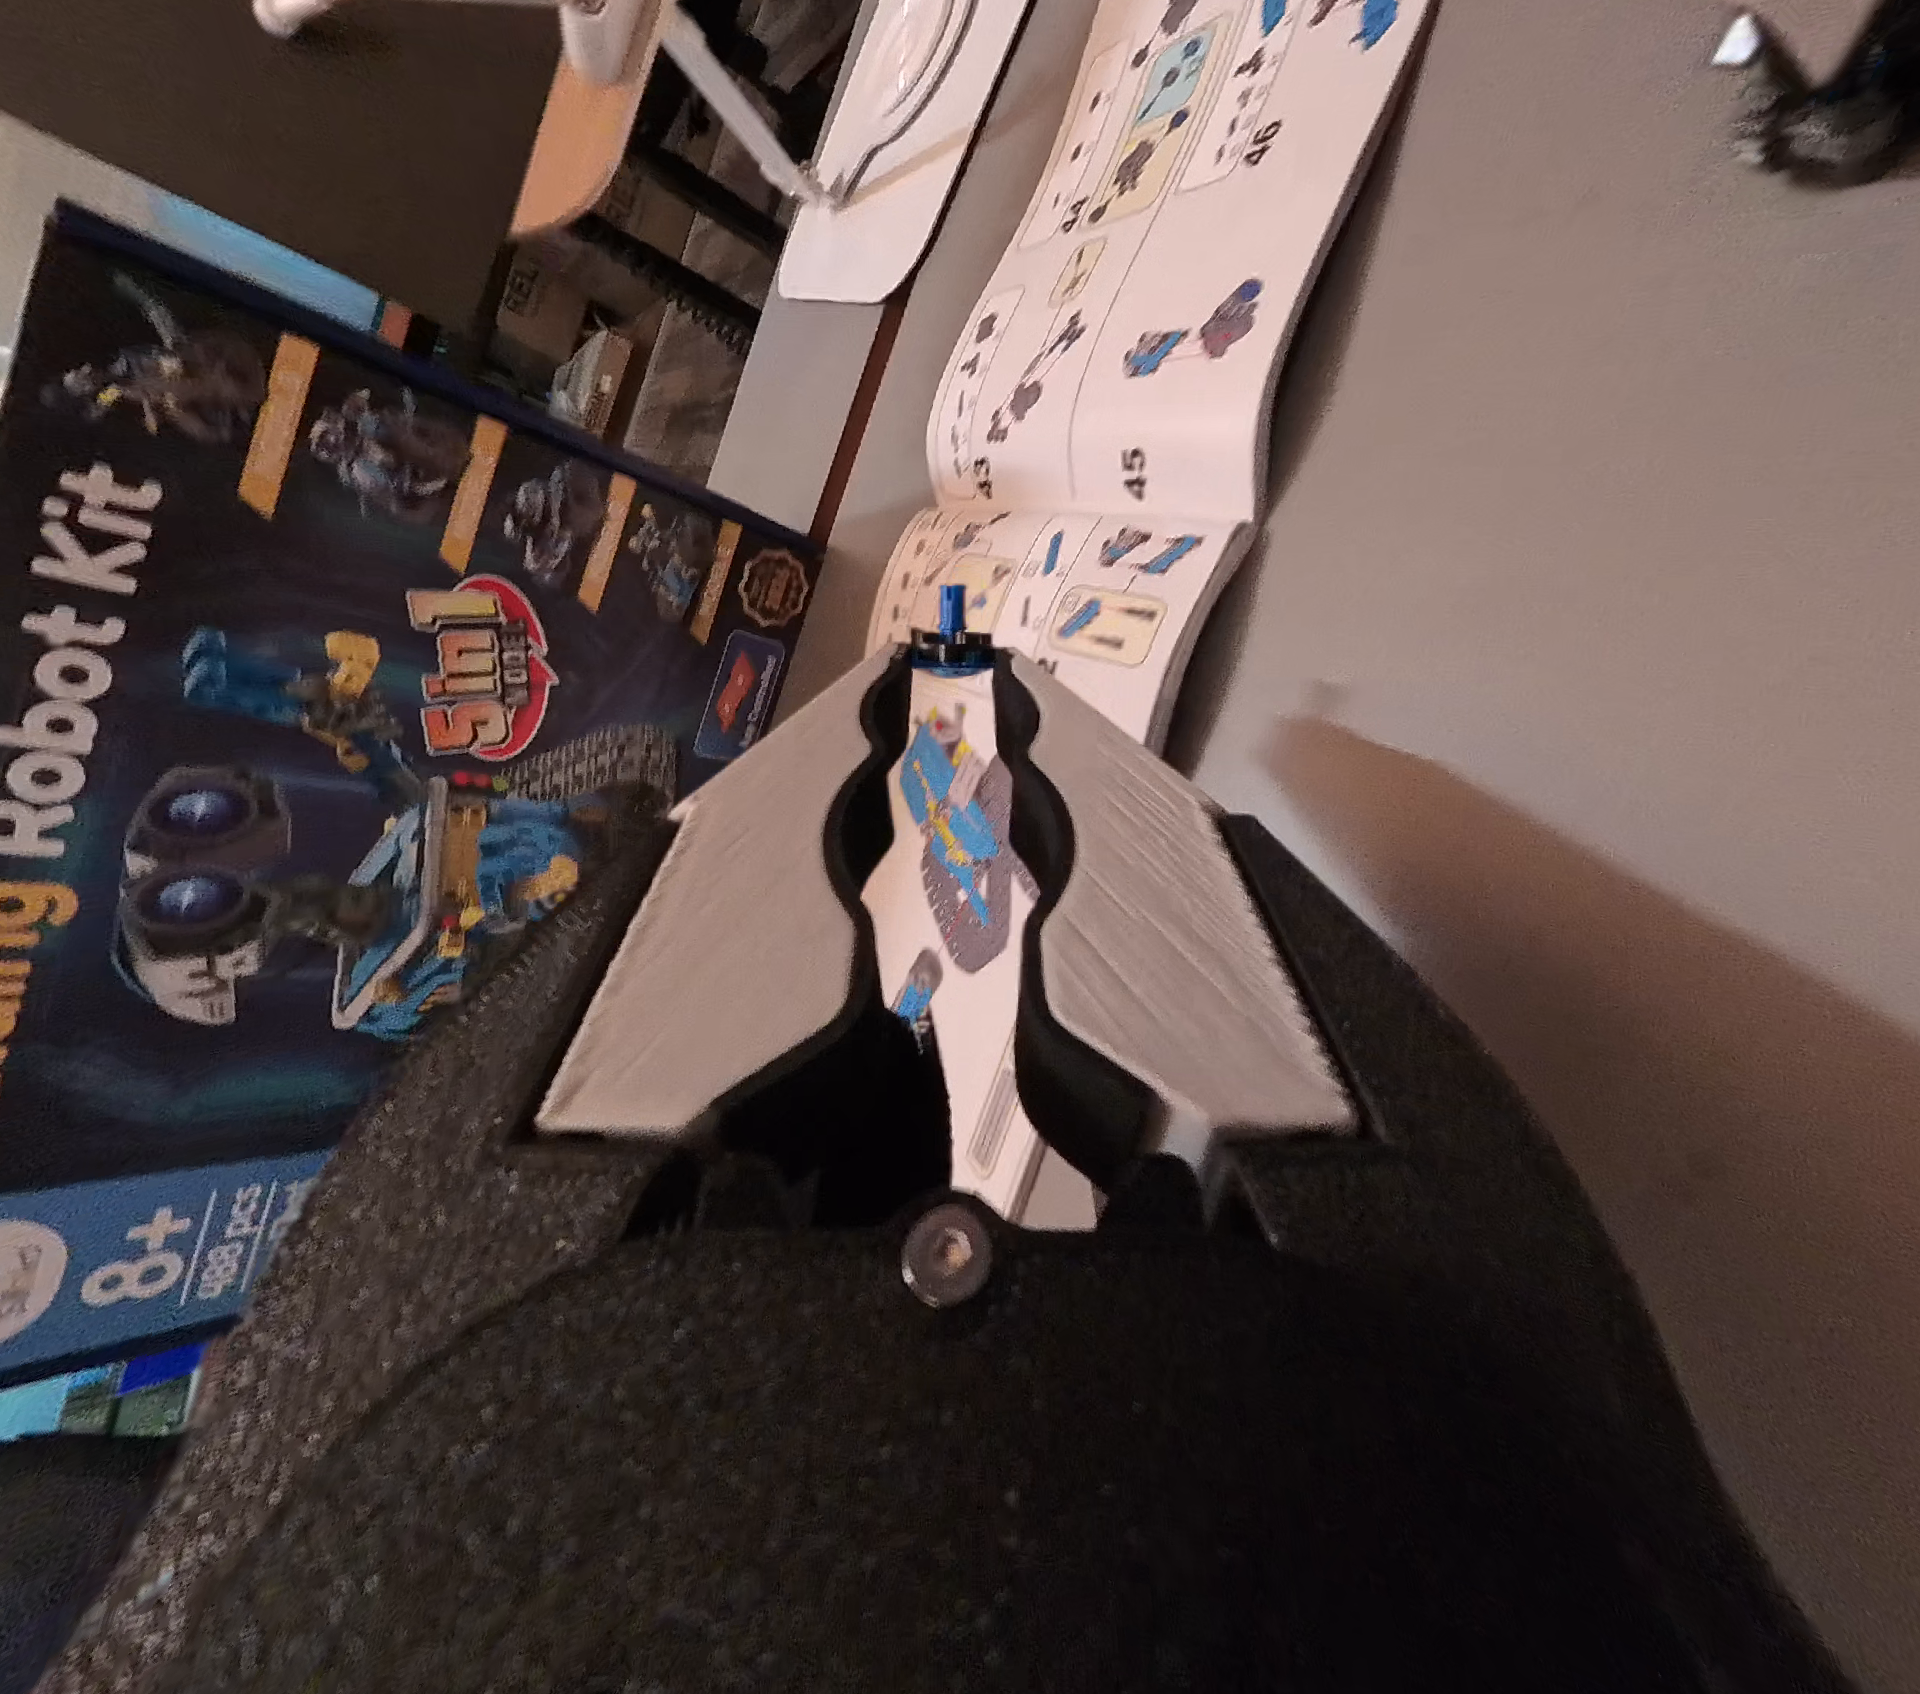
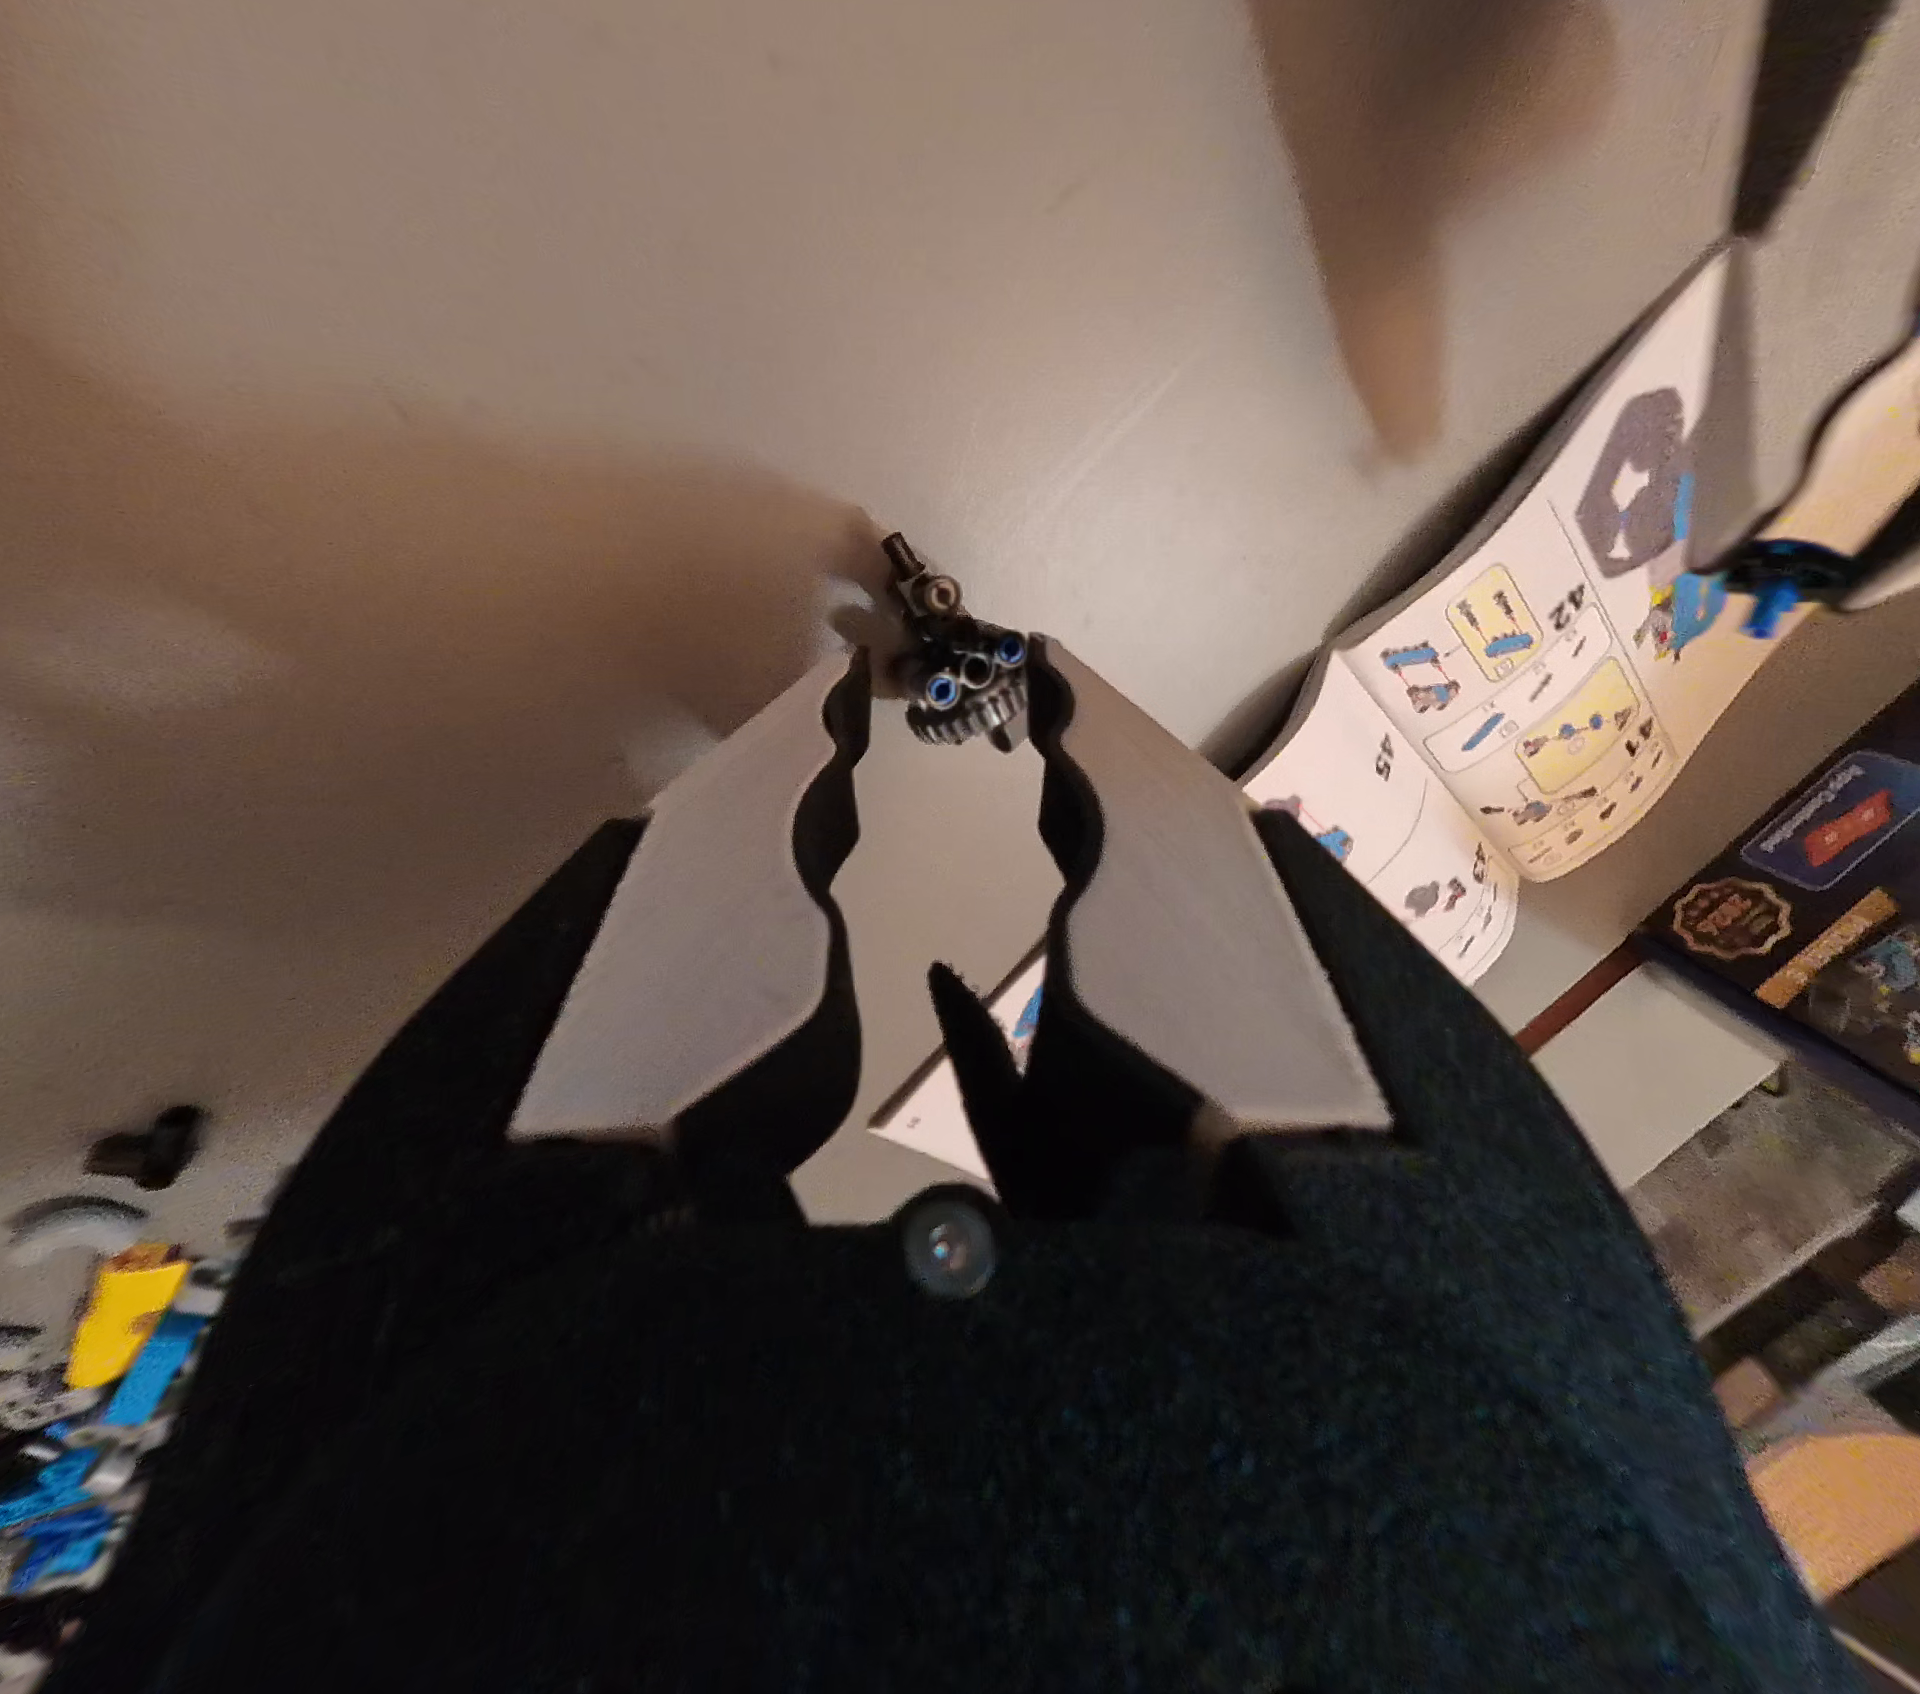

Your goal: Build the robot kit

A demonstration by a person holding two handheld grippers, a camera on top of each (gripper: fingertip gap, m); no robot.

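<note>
The left tongs [image 1: 951, 657] are pinched on a small blue-and-black toy part [image 1: 950, 638], held right at their tips; a short blue peg sticks out forward from a dark, flat, round-looking piece clamped between the two white fingers. Just under and ahead of those tips lies an open instruction booklet [image 1: 1164, 356], its pages showing step drawings in blue, grey and yellow. Off to their left side stands a dark blue kit box [image 1: 343, 709] with pictures of robot models on it, and ahead, beyond the booklet, sits a white stand [image 1: 914, 86] with a thin metal frame.

The right tongs [image 2: 951, 678] are closed on a small gear assembly [image 2: 961, 688]: a black toothed wheel with blue-tipped pins showing on its face and a thin dark axle poking out past the tips, above the pale tabletop [image 2: 623, 138]. To their right lies the same booklet [image 2: 1538, 709], with the left tongs [image 2: 1766, 595] hanging over it. Behind and to the left of the right tongs, loose pieces [image 2: 94, 1395] in blue, yellow and black lie scattered, blurred.
</note>
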